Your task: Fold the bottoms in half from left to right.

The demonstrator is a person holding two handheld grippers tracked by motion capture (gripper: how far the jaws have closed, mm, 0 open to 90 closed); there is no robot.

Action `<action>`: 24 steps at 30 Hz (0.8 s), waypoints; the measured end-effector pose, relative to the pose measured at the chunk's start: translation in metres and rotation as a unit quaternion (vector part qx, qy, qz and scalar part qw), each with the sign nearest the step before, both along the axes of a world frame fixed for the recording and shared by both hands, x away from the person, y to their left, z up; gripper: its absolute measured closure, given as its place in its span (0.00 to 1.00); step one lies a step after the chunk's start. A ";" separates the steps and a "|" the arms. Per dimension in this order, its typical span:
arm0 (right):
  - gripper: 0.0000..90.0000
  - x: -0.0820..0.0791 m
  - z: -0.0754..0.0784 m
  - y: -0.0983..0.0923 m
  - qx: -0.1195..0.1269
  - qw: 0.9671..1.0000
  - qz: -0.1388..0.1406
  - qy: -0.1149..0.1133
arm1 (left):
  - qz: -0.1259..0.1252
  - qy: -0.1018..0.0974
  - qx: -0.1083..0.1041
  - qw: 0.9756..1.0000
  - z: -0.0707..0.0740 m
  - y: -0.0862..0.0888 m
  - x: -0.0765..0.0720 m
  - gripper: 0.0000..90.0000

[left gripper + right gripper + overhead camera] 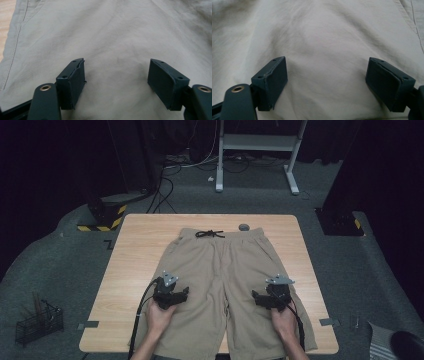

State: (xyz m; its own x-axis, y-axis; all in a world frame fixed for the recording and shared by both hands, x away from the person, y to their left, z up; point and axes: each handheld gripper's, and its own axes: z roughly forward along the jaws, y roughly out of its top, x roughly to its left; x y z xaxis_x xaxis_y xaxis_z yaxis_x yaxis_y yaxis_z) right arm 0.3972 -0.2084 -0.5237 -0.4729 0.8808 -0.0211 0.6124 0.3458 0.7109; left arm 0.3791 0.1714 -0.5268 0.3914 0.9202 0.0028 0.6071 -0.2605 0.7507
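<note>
khaki shorts (222, 280) laid flat on the wooden counter (135, 255), waistband at the far edge with the black drawstring (209, 234) tied in a bow, leg hems toward the person and hanging slightly over the near edge. fabric mostly smooth, shallow creases across both legs. small grey round item (244, 226) on the counter just beyond the waistband, apart from the cloth.

step in hand, judged: approach for a two-point pinch, one on each leg, likely the start of a fold or a smoothing pass. nothing lifted yet.

left claw (175, 295) over the left leg near its outer side; in the left gripper view, left claw (116, 80) jaws spread wide, bare cloth between them, a low mound of fabric rising in the gap. pads look close to or resting on the cloth, not pressing it from both sides. released, holding nothing.

right claw (265, 299) over the right leg; in the right gripper view, right claw (327, 81) jaws equally wide, a soft ridge of cloth between, side seam visible at upper right. released, holding nothing.

next move, judged: press down enough to bunch a ridge, then close both together; too shallow risks pinching only the top layer.

off the counter: wire basket (39, 322) on the floor at left, white frame legs (260, 150) beyond.
</note>
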 end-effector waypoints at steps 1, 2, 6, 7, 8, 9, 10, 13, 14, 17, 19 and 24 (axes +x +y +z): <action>0.19 -0.006 0.000 -0.001 0.003 1.000 0.000 0.003 | -0.002 0.000 0.000 1.000 0.000 0.000 -0.003 0.33; 0.19 -0.006 0.000 -0.001 0.003 1.000 0.000 0.003 | -0.005 0.000 0.001 1.000 0.000 -0.001 -0.006 0.33; 0.19 -0.015 0.001 -0.003 0.003 1.000 0.008 0.007 | -0.006 0.010 -0.007 1.000 0.003 0.000 -0.008 0.34; 0.17 -0.015 0.002 -0.004 0.004 1.000 0.009 0.010 | -0.008 0.014 -0.022 1.000 0.005 0.001 -0.006 0.36; 0.14 -0.012 0.006 -0.007 0.028 0.999 0.022 0.015 | -0.009 0.013 -0.031 0.999 0.007 0.002 -0.004 0.36; 0.14 -0.010 0.008 -0.008 0.039 0.999 0.024 0.011 | -0.010 0.010 -0.042 0.999 0.013 0.002 0.003 0.36; 0.14 -0.010 0.008 -0.008 0.039 0.999 0.024 0.011 | -0.010 0.010 -0.042 0.999 0.013 0.002 0.003 0.36; 0.15 0.005 0.021 -0.004 0.053 0.998 0.025 -0.001 | -0.012 -0.002 -0.043 0.999 0.024 -0.002 0.018 0.35; 0.15 0.005 0.021 -0.004 0.053 0.998 0.025 -0.001 | -0.012 -0.003 -0.043 0.999 0.025 -0.003 0.023 0.35; 0.17 0.024 0.020 0.003 0.049 0.998 0.015 0.019 | -0.013 -0.005 -0.030 0.999 0.026 -0.007 0.040 0.35; 0.18 0.037 0.011 0.008 0.038 0.999 0.010 0.031 | -0.008 -0.002 -0.036 0.999 0.023 -0.007 0.049 0.35; 0.16 0.037 0.002 0.017 -0.005 1.000 0.008 0.013 | -0.002 0.008 -0.022 1.000 0.011 -0.008 0.054 0.35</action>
State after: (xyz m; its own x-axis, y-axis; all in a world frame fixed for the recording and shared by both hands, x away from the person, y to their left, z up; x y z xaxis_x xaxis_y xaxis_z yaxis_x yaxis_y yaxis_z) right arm 0.4343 -0.1916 -0.5219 -0.4877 0.8728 -0.0166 0.6254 0.3626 0.6909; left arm 0.4332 0.1630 -0.5161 0.3950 0.9176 -0.0441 0.6176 -0.2297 0.7522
